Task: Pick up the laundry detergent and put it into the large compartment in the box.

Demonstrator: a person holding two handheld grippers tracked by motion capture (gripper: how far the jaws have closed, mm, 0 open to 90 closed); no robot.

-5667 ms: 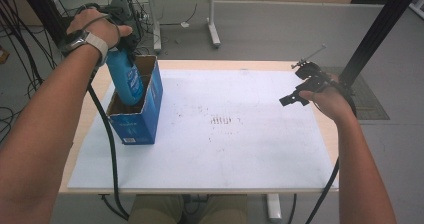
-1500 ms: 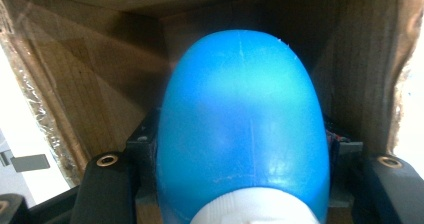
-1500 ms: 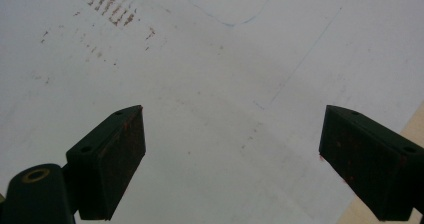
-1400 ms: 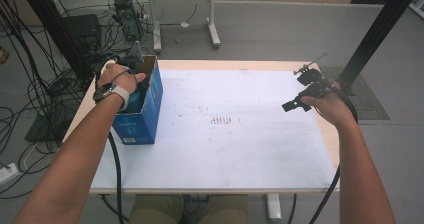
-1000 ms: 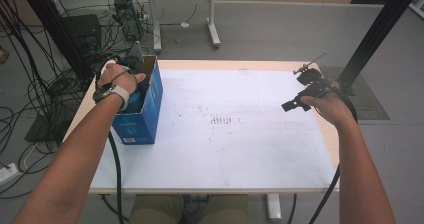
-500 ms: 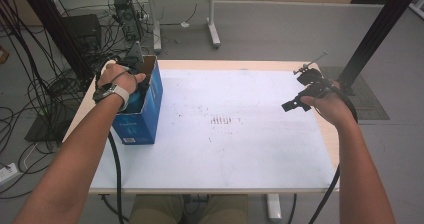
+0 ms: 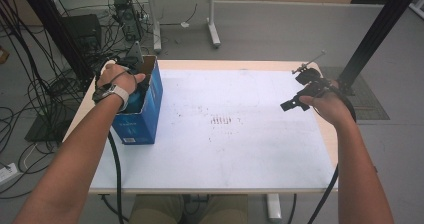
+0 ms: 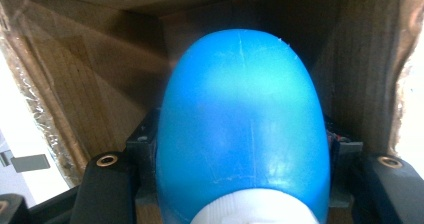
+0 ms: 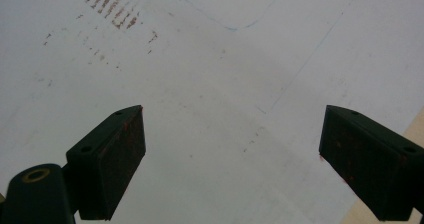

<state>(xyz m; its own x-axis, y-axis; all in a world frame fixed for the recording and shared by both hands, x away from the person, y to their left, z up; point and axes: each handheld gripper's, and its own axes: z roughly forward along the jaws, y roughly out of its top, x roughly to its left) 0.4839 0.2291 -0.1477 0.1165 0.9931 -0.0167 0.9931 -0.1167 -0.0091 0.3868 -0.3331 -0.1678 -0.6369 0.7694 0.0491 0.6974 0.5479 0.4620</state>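
Observation:
A blue bottle [image 8: 240,119] with a white cap fills the space between the jaws of my left gripper [image 8: 240,154], which is shut on it. Brown cardboard walls surround the bottle. In the high view my left gripper [image 7: 136,86] reaches down into the open blue box [image 7: 145,116] at the table's left edge, and the hand hides the bottle there. My right gripper [image 7: 291,104] hovers open near the table's right edge. Only the bare white sheet [image 9: 210,74] lies between its jaws.
A white sheet [image 7: 225,154] with faint brown marks [image 7: 224,120] covers the tabletop. A black frame post [image 7: 375,29] rises at the back right. Cables and equipment lie on the floor at the left, and another desk stands behind.
Several seconds ago the left gripper held the bottle high, sticking out of the box; now it sits low inside. Over the last second nothing has moved.

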